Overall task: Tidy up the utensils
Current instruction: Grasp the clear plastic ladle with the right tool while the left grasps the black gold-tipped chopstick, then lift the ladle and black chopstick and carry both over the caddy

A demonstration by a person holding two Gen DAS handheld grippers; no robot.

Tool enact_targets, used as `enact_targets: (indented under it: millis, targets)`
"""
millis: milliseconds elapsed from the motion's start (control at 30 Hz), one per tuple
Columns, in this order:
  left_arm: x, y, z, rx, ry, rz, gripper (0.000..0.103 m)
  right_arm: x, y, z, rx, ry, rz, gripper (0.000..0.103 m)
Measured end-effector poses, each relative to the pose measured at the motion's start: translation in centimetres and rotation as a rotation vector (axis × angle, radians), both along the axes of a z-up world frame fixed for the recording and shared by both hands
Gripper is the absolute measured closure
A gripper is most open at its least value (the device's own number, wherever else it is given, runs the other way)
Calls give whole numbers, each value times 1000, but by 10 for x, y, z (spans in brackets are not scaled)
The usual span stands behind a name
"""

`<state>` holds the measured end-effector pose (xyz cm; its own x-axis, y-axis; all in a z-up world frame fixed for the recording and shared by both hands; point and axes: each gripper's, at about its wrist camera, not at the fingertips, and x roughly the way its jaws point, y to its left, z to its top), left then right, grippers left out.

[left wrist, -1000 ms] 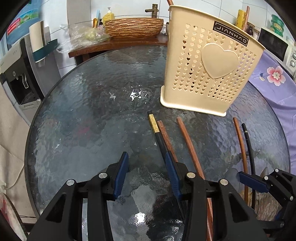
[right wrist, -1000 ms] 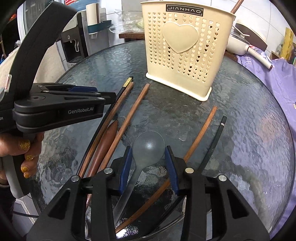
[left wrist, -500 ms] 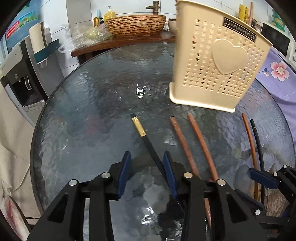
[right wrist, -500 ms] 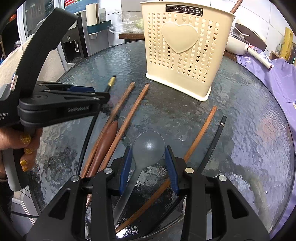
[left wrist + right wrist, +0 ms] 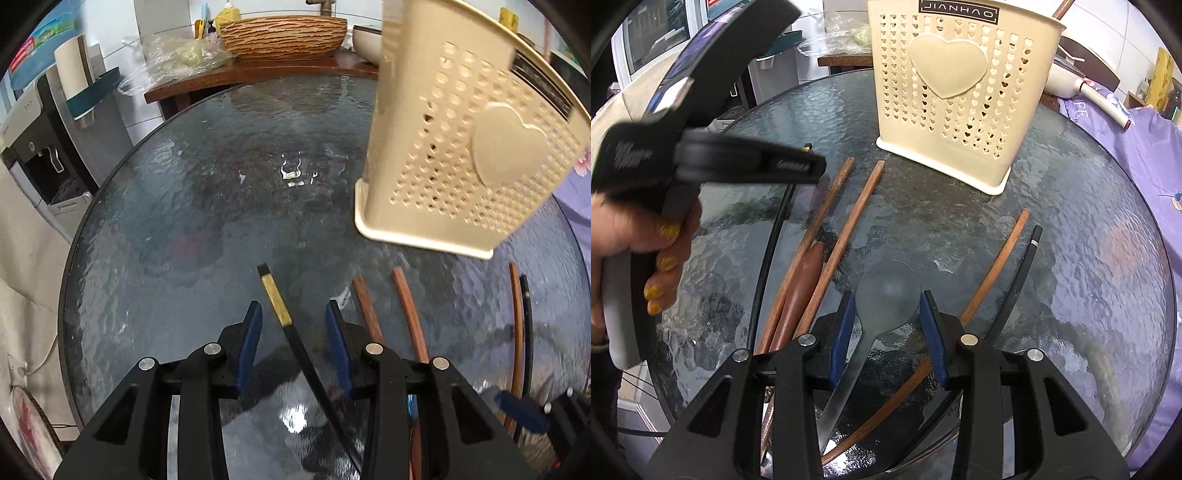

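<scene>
A black chopstick with a gold band runs between the fingers of my open left gripper; whether it lies on the glass or is lifted I cannot tell. The left gripper also shows in the right wrist view. My right gripper is open, its fingers either side of a grey spoon on the table. Brown chopsticks and a brown wooden handle lie left of the spoon. A brown chopstick and a black one lie to its right. The cream perforated utensil holder stands behind.
The round textured glass table carries everything. A wooden side table with a woven basket stands behind it, a water dispenser to the left. Purple flowered cloth lies at the right edge.
My left gripper has shifted right until the gold-banded black chopstick sits between its fingers, and it has narrowed slightly. The chopstick's tip has swung left, away from the brown ones. My right gripper has not moved.
</scene>
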<state>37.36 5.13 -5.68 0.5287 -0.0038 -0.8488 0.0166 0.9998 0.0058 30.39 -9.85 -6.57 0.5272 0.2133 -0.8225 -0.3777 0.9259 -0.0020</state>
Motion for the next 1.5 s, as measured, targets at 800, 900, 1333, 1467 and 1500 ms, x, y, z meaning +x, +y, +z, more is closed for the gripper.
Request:
enact_targets:
  millis: [800, 900, 1333, 1467, 1500]
  targets:
    - [-15, 11, 48, -109, -133, 47, 96, 9, -25, 39, 168, -138, -20, 66]
    - [-26, 10, 67, -132, -184, 34, 96, 2, -28, 54, 186, -184, -18, 66]
    - [-76, 2, 116, -125, -348, -7, 96, -28, -40, 90, 198, -271, 11, 66]
    - [-82, 5, 125, -133, -370, -6, 97, -31, -43, 98, 199, -279, 21, 66]
    - [-84, 5, 127, -136, -374, -9, 97, -32, -44, 100, 204, -276, 25, 66]
